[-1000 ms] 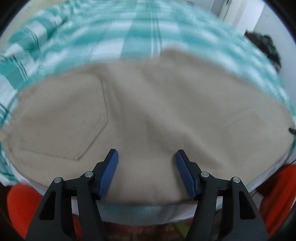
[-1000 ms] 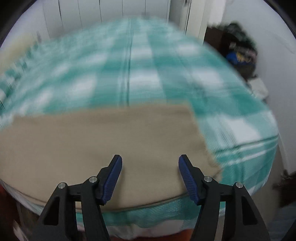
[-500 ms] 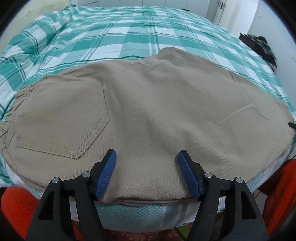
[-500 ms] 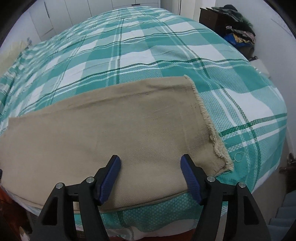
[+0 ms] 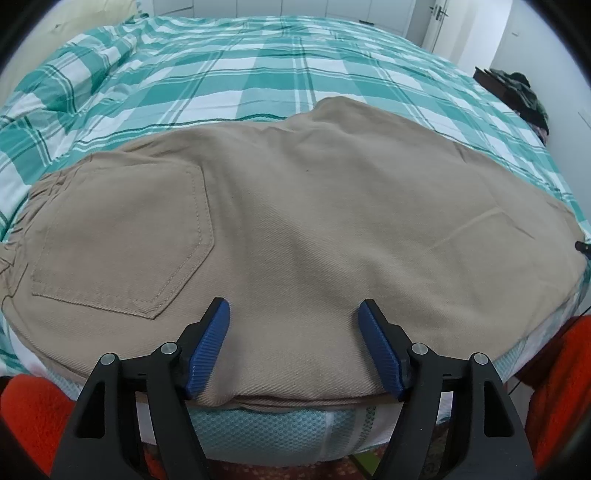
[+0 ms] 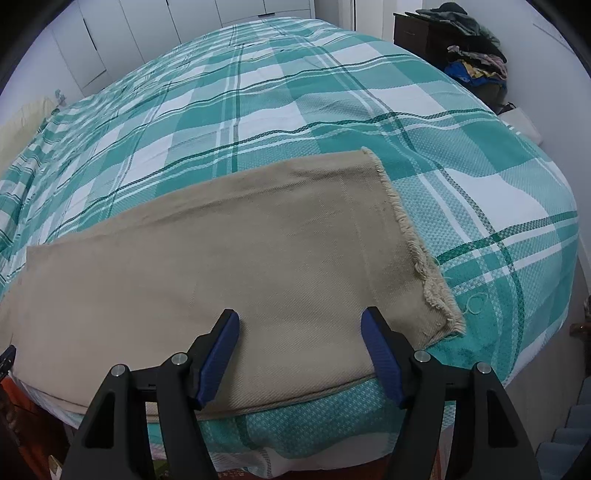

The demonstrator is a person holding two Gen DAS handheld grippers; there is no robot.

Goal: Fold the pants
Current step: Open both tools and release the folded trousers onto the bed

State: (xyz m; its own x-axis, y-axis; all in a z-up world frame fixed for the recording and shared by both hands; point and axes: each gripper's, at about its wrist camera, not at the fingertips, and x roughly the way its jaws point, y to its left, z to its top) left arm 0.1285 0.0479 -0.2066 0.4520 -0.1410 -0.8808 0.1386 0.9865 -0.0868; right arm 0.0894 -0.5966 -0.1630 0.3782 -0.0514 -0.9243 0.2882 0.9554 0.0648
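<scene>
Beige pants [image 5: 314, 229] lie flat along the near edge of the bed, folded in half lengthwise. The seat with a back pocket [image 5: 122, 240] and the gathered waistband are at the left in the left wrist view. The legs [image 6: 229, 266] end in a frayed hem [image 6: 417, 254] at the right in the right wrist view. My left gripper [image 5: 294, 332] is open and empty, low over the seat's near edge. My right gripper [image 6: 300, 334] is open and empty, low over the legs' near edge, left of the hem.
The bed carries a teal and white plaid cover [image 6: 295, 99]. A pillow [image 5: 110, 11] is at the far left. A dark cabinet with heaped clothes [image 6: 465, 40] stands at the back right. White wardrobe doors [image 6: 110, 37] line the far wall. Orange fabric [image 5: 29, 410] shows below the bed edge.
Both cameras have steadied from blur and settled slightly closer over the pants' near edge. The pants have not moved. Both grippers stay open.
</scene>
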